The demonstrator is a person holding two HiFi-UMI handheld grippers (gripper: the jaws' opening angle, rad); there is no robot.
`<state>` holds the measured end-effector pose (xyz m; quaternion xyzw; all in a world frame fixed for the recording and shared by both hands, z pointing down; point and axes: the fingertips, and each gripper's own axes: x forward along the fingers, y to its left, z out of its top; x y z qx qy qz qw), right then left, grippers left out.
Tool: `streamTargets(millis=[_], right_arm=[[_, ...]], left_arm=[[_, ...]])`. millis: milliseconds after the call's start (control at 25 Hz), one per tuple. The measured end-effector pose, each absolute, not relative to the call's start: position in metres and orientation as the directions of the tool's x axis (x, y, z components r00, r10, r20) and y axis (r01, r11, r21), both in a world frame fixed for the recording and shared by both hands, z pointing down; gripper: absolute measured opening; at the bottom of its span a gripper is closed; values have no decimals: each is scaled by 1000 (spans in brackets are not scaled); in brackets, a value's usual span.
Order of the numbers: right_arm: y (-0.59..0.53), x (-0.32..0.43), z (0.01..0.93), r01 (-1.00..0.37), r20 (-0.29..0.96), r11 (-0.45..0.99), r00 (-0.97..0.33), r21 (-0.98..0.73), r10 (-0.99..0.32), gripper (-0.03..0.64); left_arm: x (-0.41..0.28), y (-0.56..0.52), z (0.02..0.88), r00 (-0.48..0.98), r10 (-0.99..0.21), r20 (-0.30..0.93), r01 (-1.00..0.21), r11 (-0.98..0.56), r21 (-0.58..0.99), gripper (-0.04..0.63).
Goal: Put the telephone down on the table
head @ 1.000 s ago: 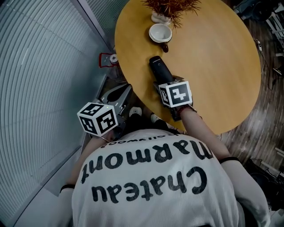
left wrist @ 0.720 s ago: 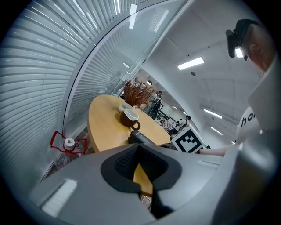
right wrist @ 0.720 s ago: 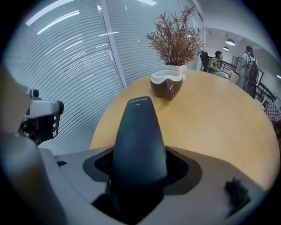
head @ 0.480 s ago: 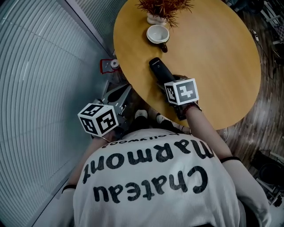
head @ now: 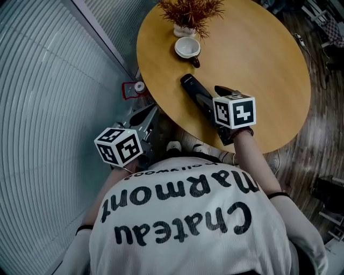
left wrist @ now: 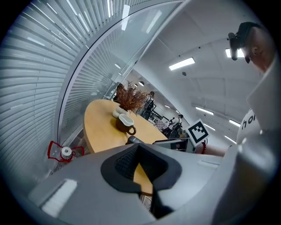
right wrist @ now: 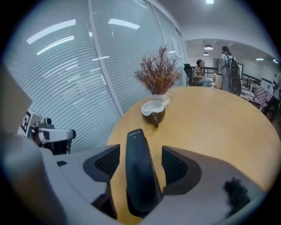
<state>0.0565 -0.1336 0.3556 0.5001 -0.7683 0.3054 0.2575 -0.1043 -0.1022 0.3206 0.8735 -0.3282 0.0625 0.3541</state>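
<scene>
1. The right gripper (right wrist: 139, 160) is held over the near part of the round wooden surface (head: 269, 64). Its tongs are spread, with a visible gap on each side of what lies between them.
2. The telephone (head: 194, 90), a black handset, lies flat on the surface. Its near end sits between the right tongs and touches neither pad. Its far end points toward the cup (head: 187, 48).
3. The cup is brown outside and white inside. It stands well apart from the handset, just beside a vase of dried reddish plant (head: 188, 11) at the far edge.
4. The left gripper (left wrist: 140, 163) is held off the surface, to the left of its edge, beside the slatted glass wall (head: 48, 107). Its tongs are pressed together at the tips and hold nothing.
5. A marker cube (head: 234, 111) rides on the right gripper, and another cube (head: 118, 145) rides on the left one.
6. A small red object (head: 134, 87) lies on the floor below the left edge of the surface.
</scene>
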Motion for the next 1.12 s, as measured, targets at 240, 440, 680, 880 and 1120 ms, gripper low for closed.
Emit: streamTargets(millis=[240, 440, 680, 880, 1120], right_arm=[[-138, 63, 298, -911, 533, 342, -413, -232, -738, 245], [-129, 80, 266, -898, 445, 356, -438, -260, -781, 32], [-99, 79, 258, -857, 432, 452, -515, -247, -740, 17], [-71, 89, 262, -844, 438, 479, -535, -241, -722, 15], [-39, 102, 261, -813, 446, 532, -577, -236, -684, 15]], left_arm=[[-103, -102, 300, 767, -571, 292, -621, -548, 560, 6], [-91, -89, 285, 753, -602, 265, -628, -536, 565, 6], [-81, -56, 277, 722, -646, 248, -650, -510, 563, 6], [-73, -28, 278, 693, -676, 250, -673, -481, 563, 6], [-59, -3, 273, 665, -705, 247, -694, -459, 555, 6]])
